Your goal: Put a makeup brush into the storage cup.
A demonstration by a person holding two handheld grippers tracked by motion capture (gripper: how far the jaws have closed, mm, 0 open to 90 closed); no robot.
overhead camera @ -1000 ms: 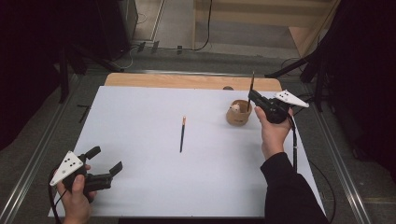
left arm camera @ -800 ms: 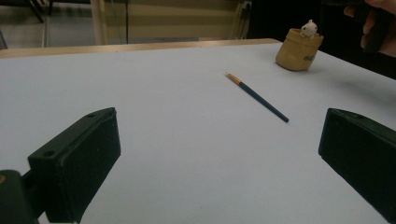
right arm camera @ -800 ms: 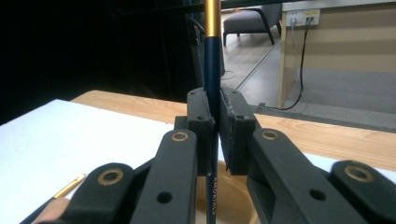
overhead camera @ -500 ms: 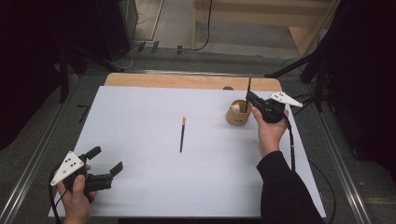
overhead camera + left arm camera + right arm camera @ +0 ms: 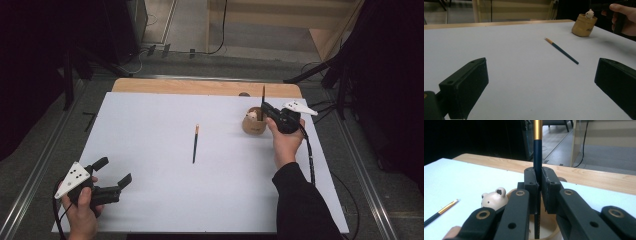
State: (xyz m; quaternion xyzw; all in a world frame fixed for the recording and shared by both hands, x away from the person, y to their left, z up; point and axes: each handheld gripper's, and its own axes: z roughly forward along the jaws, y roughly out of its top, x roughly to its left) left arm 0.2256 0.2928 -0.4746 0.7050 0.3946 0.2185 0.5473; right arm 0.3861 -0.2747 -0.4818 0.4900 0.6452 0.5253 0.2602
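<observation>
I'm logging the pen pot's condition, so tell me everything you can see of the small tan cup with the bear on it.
The cup is a small, round, tan holder, wood-like in look, standing upright on the white table top near its far right. A cream bear figure with dark ears sits at its rim. There is a dark marking on its side, too small to read. The right gripper holds a dark blue pencil upright with its lower end inside the cup's opening.

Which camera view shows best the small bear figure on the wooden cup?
The right gripper view shows the bear figure best: it is near, with ears and face clear. In the left gripper view it is far and small on the cup. In the high view it is a pale spot.
</observation>
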